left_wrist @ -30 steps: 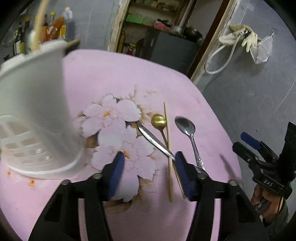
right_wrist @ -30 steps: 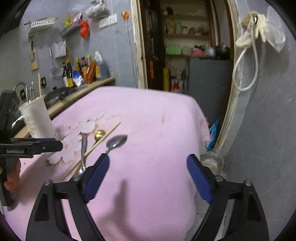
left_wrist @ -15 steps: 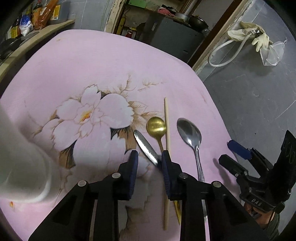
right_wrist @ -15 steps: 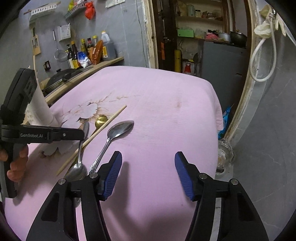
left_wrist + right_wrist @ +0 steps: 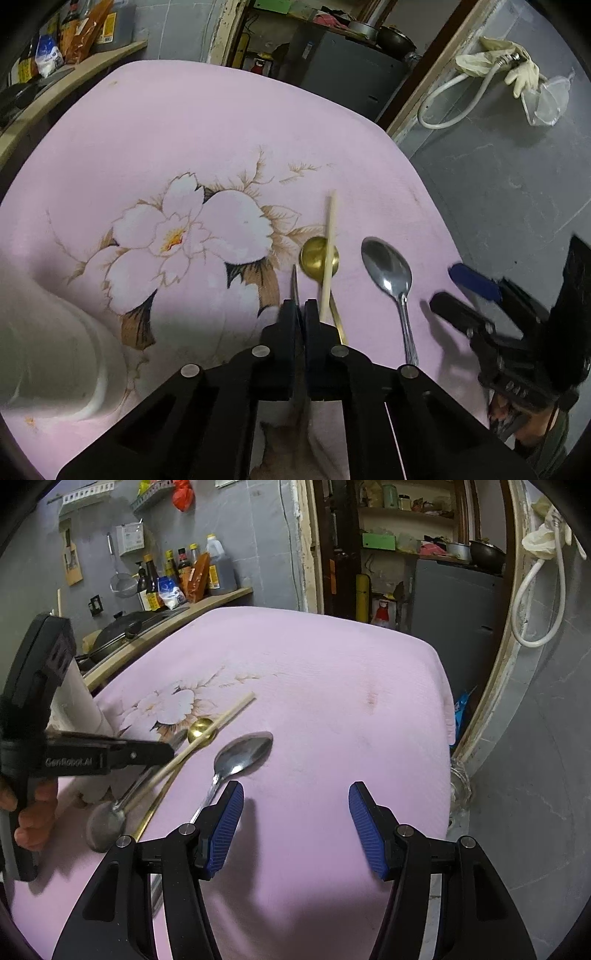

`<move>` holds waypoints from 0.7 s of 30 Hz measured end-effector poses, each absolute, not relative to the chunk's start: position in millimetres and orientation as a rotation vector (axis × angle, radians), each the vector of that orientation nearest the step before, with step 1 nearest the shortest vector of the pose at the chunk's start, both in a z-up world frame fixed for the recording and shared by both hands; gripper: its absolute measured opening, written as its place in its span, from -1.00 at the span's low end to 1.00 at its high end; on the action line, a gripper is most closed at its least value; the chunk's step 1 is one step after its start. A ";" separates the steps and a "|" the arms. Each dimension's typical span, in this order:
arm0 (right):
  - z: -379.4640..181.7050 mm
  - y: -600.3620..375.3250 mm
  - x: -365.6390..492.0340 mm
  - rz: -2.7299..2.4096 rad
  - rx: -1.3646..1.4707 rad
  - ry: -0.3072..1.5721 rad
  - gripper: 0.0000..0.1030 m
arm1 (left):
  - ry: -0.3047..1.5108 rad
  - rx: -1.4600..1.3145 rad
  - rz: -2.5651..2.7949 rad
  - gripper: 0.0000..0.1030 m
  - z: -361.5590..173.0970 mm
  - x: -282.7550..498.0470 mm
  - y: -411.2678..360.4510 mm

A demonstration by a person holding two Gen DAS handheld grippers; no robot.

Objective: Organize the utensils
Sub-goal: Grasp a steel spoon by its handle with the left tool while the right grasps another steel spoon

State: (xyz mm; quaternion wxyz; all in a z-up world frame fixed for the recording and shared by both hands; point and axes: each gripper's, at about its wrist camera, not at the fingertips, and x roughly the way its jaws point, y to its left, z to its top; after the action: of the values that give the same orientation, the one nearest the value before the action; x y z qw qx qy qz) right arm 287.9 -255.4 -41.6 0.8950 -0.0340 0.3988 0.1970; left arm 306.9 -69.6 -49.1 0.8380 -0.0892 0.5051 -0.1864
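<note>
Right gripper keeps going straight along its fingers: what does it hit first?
Likely the bare pink tablecloth. The right gripper is open; the steel spoon lies just left of that line, its handle by the left finger. Depth is unclear, so it could graze the handle.

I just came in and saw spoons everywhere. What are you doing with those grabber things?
Someone is tidying utensils on the pink cloth. The left gripper is pinched shut on a silver utensil. The right gripper hangs open beside the silver spoon. A gold spoon and a chopstick still lie there.
</note>
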 end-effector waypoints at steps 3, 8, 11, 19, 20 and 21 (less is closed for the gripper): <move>-42.0 -250.0 296.3 0.427 -0.070 0.849 0.12 | 1.064 -0.162 -0.381 -0.98 -45.5 292.1 -66.8; -44.1 -234.3 306.5 0.463 -0.100 0.883 0.13 | 1.062 -0.160 -0.370 -1.00 -40.8 271.6 -54.6; -46.5 -222.0 313.0 0.484 -0.134 0.913 0.13 | 1.056 -0.163 -0.364 -1.00 -39.4 263.7 -49.9; -51.8 -195.6 317.5 0.490 -0.266 0.934 -0.23 | 1.054 -0.207 -0.355 -1.00 -35.1 243.7 -35.7; -51.8 -195.2 315.7 0.502 -0.268 0.933 -0.26 | 1.053 -0.214 -0.353 -1.00 -34.6 240.9 -34.5; -52.1 -194.8 313.5 0.501 -0.274 0.929 -0.27 | 1.052 -0.220 -0.352 -1.00 -34.1 240.6 -33.1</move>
State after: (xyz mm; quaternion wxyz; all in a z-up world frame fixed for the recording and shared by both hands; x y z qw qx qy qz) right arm 313.5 -194.8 -52.1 0.8549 -0.1305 0.4419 0.2383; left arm 240.6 -33.1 -34.1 0.8442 -0.1044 0.4986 -0.1668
